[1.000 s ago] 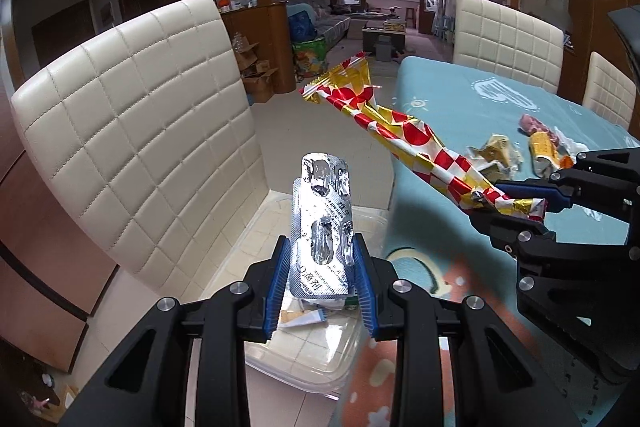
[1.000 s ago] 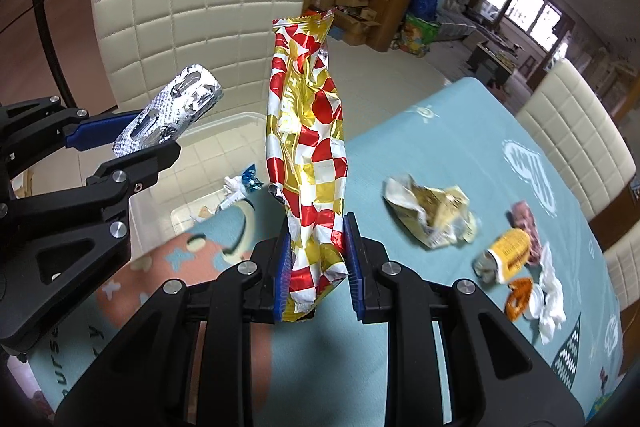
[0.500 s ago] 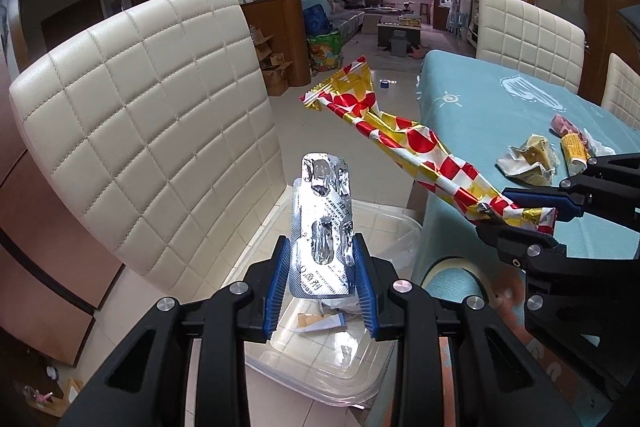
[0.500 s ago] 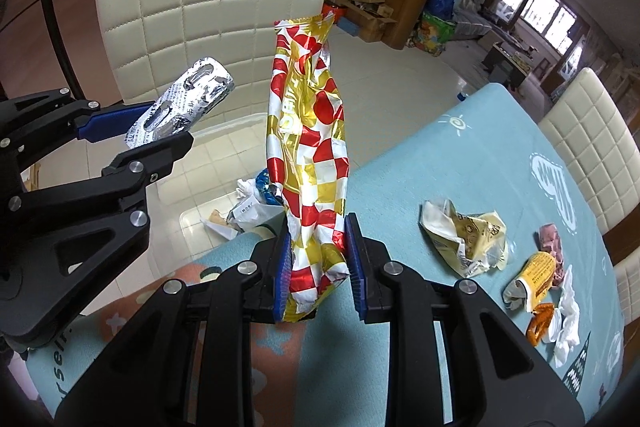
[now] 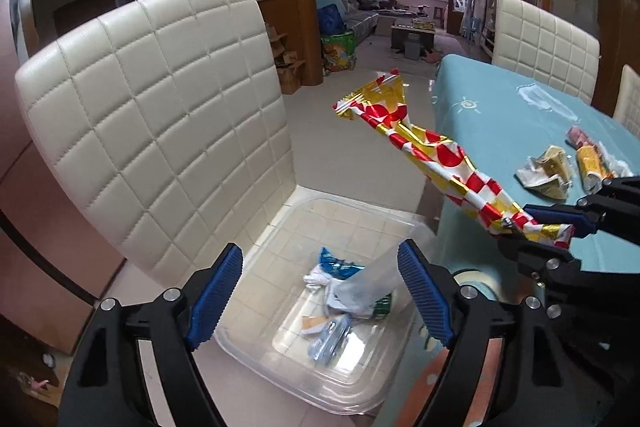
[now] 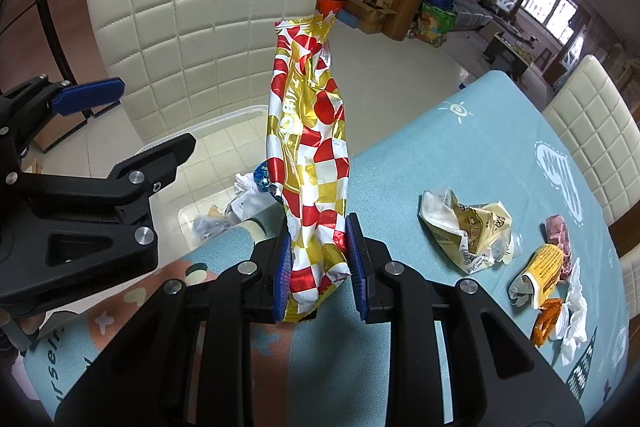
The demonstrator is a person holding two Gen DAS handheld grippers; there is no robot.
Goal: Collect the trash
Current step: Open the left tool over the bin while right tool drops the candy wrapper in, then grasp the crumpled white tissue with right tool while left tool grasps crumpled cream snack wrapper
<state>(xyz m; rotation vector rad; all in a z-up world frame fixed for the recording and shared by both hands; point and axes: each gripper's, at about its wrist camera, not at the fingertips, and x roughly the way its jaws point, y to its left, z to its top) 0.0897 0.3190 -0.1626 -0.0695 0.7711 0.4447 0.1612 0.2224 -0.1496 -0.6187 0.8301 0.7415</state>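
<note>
Clear plastic bin (image 5: 280, 371) sat on seat of cream quilted chair (image 5: 160, 131), per left wrist view. Left gripper (image 5: 320, 291) hung directly above bin, jaws wide apart, nothing between blue pads (image 5: 216, 291). In bin: blue-and-white wrapper (image 5: 332, 267), a blurred silvery piece (image 5: 368, 287) betw. the pads, unclear if lying or mid-air, plus small scraps and a blister-type pack (image 5: 332, 341), detail soft. To the right, right gripper (image 5: 536, 227) seen side-on, clamped on base of red/gold/white checked wrapper (image 5: 432, 163); wrapper stuck out up-left past table edge, tip over floor beside bin. Teal tablecloth (image 5: 500, 115) carried crumpled yellow packet (image 5: 546, 173) and orange tube-like packet (image 5: 592, 167).

Right wrist view: right gripper (image 6: 319, 263) jaws closed on lower end of checked wrapper (image 6: 312, 147), pads pressing both sides, wrapper standing upright, slightly twisted near top. Gripper over near edge of tablecloth (image 6: 440, 155). Left gripper (image 6: 132, 117) at left, side-on, fingers spread, empty. Bin (image 6: 208, 135) partly hidden behind wrapper and left gripper; its contents (image 6: 244, 187) only glimpsed.

Shown here only: full spread of remaining table litter, i.e. yellow packet (image 6: 468, 227), orange packet (image 6: 540, 267), dark reddish wrapper (image 6: 558, 231), white tissue (image 6: 574, 311), orange ring-shaped scrap (image 6: 548, 319). Left view only: bin floor and contents unobstructed.
</note>
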